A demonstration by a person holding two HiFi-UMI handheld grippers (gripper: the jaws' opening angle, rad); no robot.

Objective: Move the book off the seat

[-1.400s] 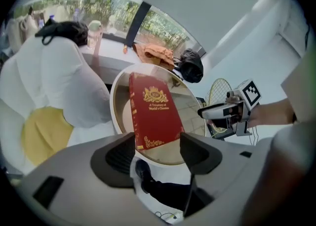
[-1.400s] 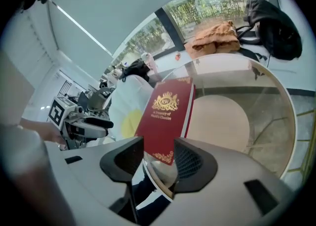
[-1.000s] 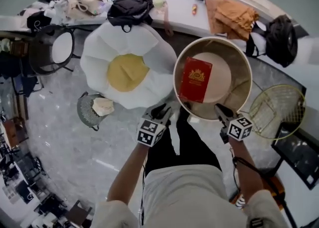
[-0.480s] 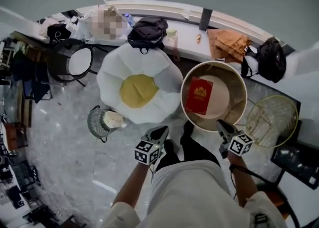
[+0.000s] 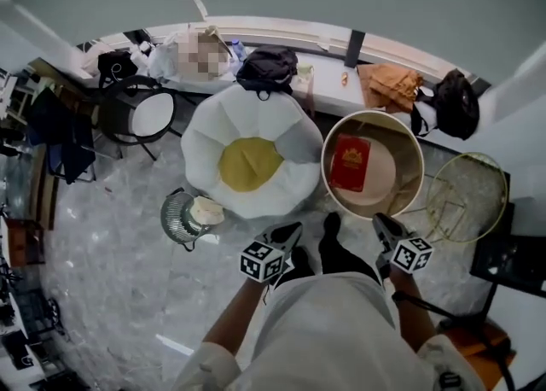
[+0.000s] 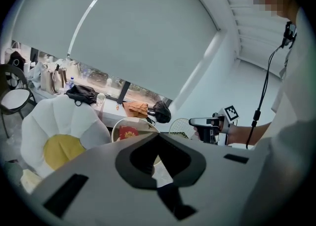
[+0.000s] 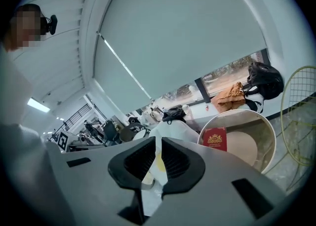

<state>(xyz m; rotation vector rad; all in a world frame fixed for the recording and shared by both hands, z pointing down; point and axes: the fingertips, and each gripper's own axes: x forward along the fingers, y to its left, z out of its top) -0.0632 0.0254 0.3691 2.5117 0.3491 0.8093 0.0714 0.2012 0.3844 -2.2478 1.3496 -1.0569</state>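
A red book [image 5: 351,163] with a gold emblem lies flat on the pale cushion of a round tub seat [image 5: 413,152]. Both grippers hang low in front of me, short of the seat and apart from it. In the head view my left gripper [image 5: 290,229] is at centre-left and my right gripper [image 5: 380,221] is just below the seat's near rim. The left gripper [image 6: 158,135] is shut and empty; the book [image 6: 128,132] shows small beyond it. The right gripper [image 7: 158,143] is shut too, holding nothing, with the book [image 7: 215,138] off to its right.
A white and yellow egg-shaped cushion chair [image 5: 252,161] stands left of the seat. A wire basket [image 5: 186,214] sits on the floor beside it. A yellow wire chair [image 5: 465,195] is at the right. A black chair [image 5: 145,114], bags [image 5: 269,67] and an orange cloth [image 5: 390,86] line the window ledge.
The head view has risen and pulled back, so seat and book look smaller. Both grippers have drawn away from the seat's rim. The left jaws have come together. The book has not moved.
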